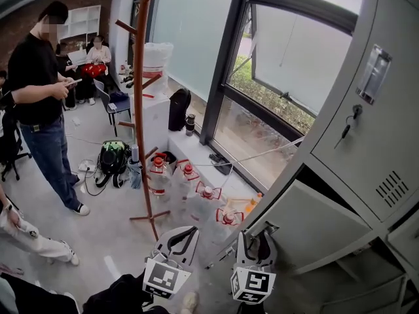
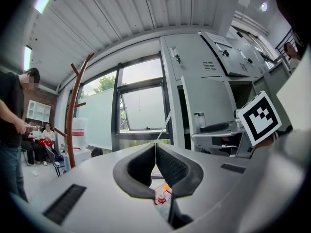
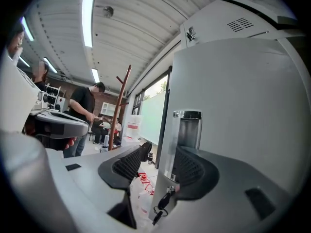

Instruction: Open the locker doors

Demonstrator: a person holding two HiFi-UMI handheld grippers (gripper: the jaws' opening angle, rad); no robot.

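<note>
The grey metal locker door is straddled by the parted right claw. Beside it, the left claw is closed.

Two tools reach in from below: the left tool and the right tool. Two locker doors can be counted, one closed door above and one open door below, with one key in the closed one. There are four red-capped jugs, one coat stand and one black backpack. Three people show: one standing person, one seated person, and one pair of legs in pale trousers.
</note>
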